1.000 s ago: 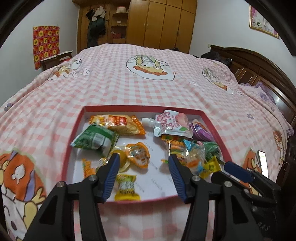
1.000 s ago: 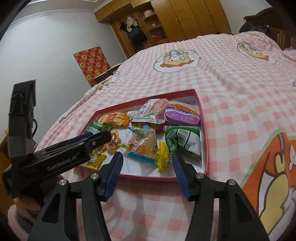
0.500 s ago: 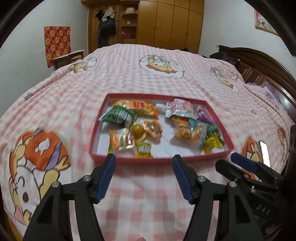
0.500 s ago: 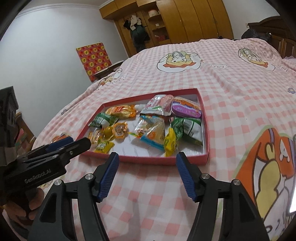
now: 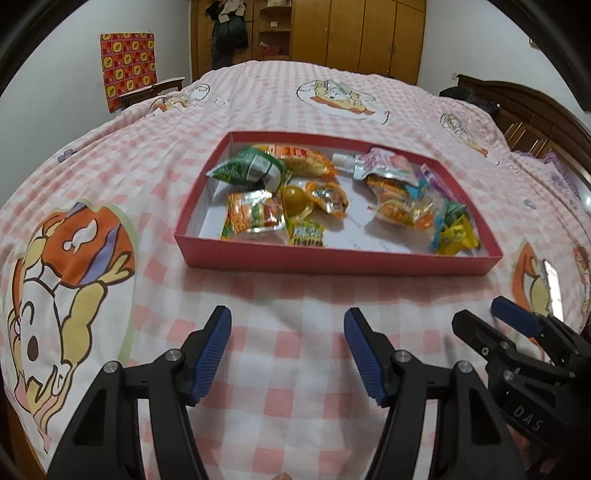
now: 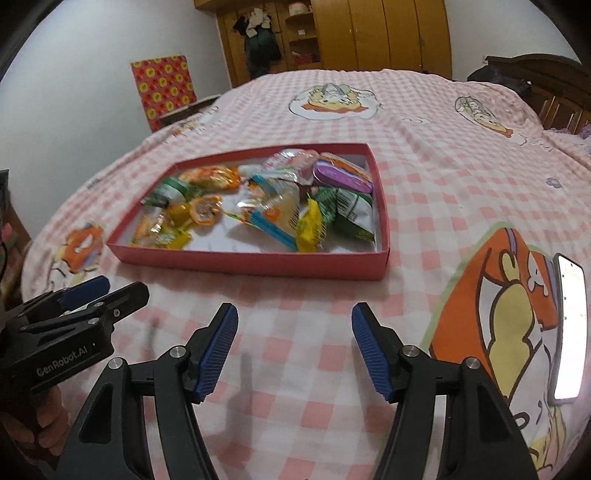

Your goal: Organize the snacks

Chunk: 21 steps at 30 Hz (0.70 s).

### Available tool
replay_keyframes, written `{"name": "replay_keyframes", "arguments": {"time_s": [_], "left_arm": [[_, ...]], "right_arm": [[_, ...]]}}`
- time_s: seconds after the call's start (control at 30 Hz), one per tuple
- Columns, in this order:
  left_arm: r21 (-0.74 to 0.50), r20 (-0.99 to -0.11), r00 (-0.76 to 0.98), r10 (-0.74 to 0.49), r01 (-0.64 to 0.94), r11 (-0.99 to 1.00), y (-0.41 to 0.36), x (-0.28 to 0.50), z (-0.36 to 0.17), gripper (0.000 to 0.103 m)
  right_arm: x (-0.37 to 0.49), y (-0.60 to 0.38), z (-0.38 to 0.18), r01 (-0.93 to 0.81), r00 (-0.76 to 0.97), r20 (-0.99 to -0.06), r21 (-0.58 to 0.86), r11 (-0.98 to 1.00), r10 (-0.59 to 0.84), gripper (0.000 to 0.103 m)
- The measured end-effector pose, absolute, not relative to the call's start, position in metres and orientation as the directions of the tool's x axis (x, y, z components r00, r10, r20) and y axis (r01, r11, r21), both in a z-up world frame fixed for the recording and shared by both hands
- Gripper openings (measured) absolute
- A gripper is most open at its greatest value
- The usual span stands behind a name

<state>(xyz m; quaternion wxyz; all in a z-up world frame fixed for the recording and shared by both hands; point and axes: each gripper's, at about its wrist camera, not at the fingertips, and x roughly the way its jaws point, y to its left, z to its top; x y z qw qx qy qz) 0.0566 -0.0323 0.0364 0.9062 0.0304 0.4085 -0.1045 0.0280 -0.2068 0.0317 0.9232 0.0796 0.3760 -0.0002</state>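
Nearest, the left gripper [image 5: 287,352] hangs over the pink checked bedspread [image 5: 295,398], jaws spread wide, nothing between the blue pads. The right gripper [image 6: 294,350] is likewise wide and empty, just to its right; each shows at the edge of the other's view. A lit phone [image 6: 569,328] lies on the bedspread at the near right, well apart from the box.

Bare bedspread separates both grippers from the red box [image 5: 332,260], which lies flat on the bed, long axis running left to right, its near long wall facing the grippers. Open bedspread surrounds it on all four sides.

Inside the box, near edge: a yellow-green candy packet [image 5: 306,233] at left, a yellow packet [image 5: 456,238] at right, white floor showing between them. Middle: an orange-rimmed jelly cup [image 5: 327,195], a clear bag of orange sweets [image 5: 402,206]. Far side: a green packet [image 5: 245,170], an orange packet [image 5: 303,158], a pink spouted pouch [image 5: 380,166] with its spout pointing left.

Beyond the bed: a wooden wardrobe [image 5: 354,35], and a dark headboard [image 5: 524,107] at far right
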Motion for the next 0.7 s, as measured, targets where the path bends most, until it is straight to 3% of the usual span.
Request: {"name": "replay_keyframes", "arguments": {"time_s": [0.23, 0.7], "left_arm": [[-0.004, -0.764, 0.630, -0.143, 0.216, 0.976, -0.038, 0.061, 0.022, 0.070], [0.016, -0.750, 0.651, -0.118, 0.196, 0.980, -0.039, 0.061, 0.014, 0.078]], "right_arm": [[0.037, -0.205, 0.013, 0.083, 0.667, -0.745, 0.109, 0.991, 0.026, 0.066], [0.038, -0.195, 0.005, 0.090, 0.669, -0.743, 0.063, 0.994, -0.014, 0.071]]}}
